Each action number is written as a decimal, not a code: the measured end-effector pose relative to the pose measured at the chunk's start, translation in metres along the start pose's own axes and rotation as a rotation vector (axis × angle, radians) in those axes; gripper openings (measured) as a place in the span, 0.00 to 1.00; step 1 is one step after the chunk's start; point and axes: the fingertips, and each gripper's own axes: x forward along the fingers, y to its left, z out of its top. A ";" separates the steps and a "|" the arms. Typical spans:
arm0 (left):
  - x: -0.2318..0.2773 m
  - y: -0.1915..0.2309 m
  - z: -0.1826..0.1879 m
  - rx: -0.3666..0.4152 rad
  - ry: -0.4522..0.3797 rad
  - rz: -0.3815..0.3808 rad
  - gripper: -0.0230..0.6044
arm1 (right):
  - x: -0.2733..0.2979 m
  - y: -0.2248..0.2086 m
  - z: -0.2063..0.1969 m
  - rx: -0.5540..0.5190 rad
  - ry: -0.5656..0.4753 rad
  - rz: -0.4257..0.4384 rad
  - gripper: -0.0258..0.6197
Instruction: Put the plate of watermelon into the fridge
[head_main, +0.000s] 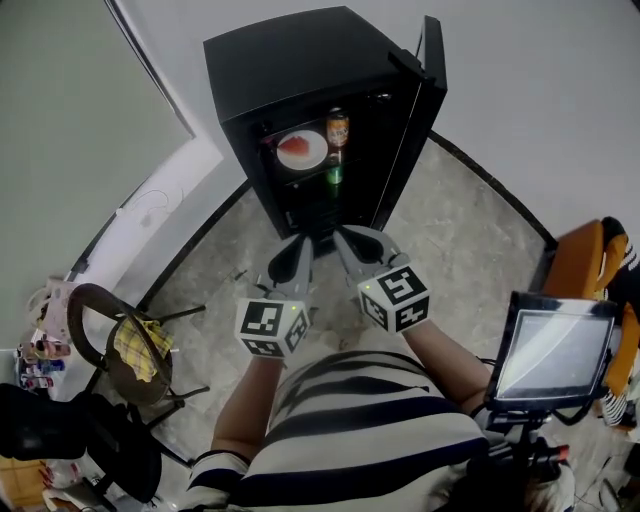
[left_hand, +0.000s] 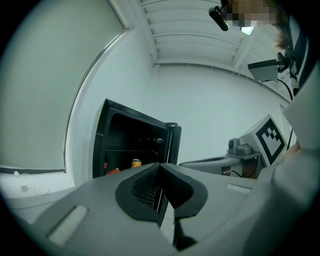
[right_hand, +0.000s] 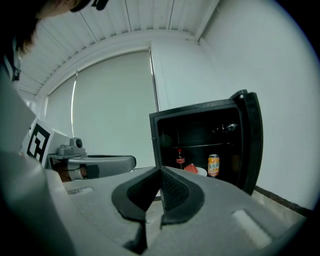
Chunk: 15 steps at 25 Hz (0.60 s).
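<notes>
Both clenched on nothing: left hand-held gripper, right hand-held gripper. Well ahead of them, plate of watermelon sits on fridge shelf beside orange can. Placement looks done; door open, closing likely remains.

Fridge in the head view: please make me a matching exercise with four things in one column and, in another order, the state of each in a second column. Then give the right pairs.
Column one
1. plate of watermelon
2. orange can
3. fridge door
4. right hand-held gripper

Column two
A. swung open
B. shut, with nothing held
C. lying flat inside the fridge, bearing red fruit
D. standing upright beside the plate

Right pairs: 1-C, 2-D, 3-A, 4-B.
</notes>
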 end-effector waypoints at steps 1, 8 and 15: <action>-0.001 -0.001 -0.004 0.000 0.007 0.001 0.03 | -0.001 -0.001 -0.005 0.010 0.010 -0.009 0.04; -0.004 -0.003 -0.023 -0.040 0.041 0.011 0.03 | -0.005 -0.001 -0.017 0.034 0.028 -0.027 0.04; -0.005 -0.005 -0.024 -0.040 0.040 0.020 0.03 | -0.006 0.003 -0.018 0.037 0.021 -0.014 0.04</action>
